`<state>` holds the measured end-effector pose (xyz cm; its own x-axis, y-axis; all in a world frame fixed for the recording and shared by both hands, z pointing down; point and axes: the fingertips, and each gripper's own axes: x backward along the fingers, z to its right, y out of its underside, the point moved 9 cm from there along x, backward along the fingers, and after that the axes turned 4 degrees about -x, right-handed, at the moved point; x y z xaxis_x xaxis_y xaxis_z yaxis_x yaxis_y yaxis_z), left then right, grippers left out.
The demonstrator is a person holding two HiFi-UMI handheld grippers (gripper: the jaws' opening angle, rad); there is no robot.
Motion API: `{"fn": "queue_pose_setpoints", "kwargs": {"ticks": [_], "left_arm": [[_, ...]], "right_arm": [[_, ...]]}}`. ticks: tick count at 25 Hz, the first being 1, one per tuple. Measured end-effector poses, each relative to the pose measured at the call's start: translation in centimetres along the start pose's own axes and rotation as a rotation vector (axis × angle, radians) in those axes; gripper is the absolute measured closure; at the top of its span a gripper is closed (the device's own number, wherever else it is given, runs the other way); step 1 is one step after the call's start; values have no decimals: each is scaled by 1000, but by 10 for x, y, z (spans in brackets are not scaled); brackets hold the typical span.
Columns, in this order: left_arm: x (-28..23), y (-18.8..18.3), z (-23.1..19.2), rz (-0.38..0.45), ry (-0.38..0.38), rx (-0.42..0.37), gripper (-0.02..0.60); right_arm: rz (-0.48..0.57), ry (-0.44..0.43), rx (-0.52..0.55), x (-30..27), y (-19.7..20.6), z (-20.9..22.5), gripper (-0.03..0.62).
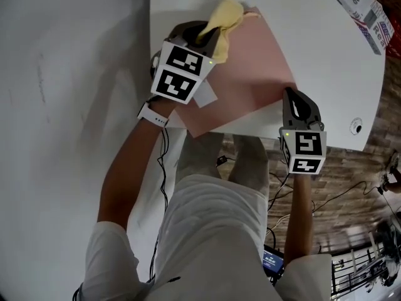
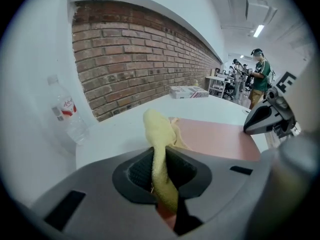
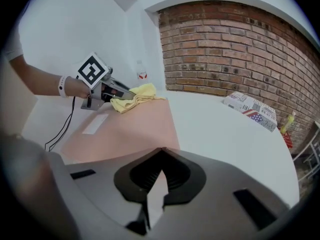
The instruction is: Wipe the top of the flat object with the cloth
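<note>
A flat pink sheet (image 1: 250, 74) lies on the white table (image 1: 326, 61), with its near edge at the table's front. My left gripper (image 1: 210, 33) hovers at the sheet's far left corner, shut on a yellow cloth (image 1: 224, 14). The cloth (image 2: 160, 134) runs up between the jaws and droops onto the sheet (image 2: 220, 136). My right gripper (image 1: 289, 93) is at the sheet's near right corner, its jaws closed on the sheet's edge (image 3: 130, 129). From the right gripper view, the left gripper (image 3: 107, 89) and the cloth (image 3: 132, 98) sit at the sheet's far end.
A box with flag print (image 1: 363, 8) lies at the table's far right. A clear water bottle (image 2: 67, 116) stands by the wall to the left. A white label (image 1: 203, 94) is stuck on the sheet. Cables trail on the floor, and people (image 2: 260, 76) stand far behind.
</note>
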<state>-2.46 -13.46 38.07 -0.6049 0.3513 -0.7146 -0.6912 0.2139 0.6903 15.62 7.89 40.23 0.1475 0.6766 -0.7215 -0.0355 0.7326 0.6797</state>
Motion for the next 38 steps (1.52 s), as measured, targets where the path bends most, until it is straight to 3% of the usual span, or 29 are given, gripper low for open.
{"fn": "queue_pose_setpoints", "kwargs": {"ticks": [14,29,38], "left_arm": [[45,43,26,-9,-47,53,523],[62,52,111,-27,129,-136,523],[77,59,152,-32,276,-256,523]], "right_arm": [[-21,-6,40,-1,0,4,588],[-17,-28,70,-4,1,9,588],[-25,-52,94,-4,0,11,587]]}}
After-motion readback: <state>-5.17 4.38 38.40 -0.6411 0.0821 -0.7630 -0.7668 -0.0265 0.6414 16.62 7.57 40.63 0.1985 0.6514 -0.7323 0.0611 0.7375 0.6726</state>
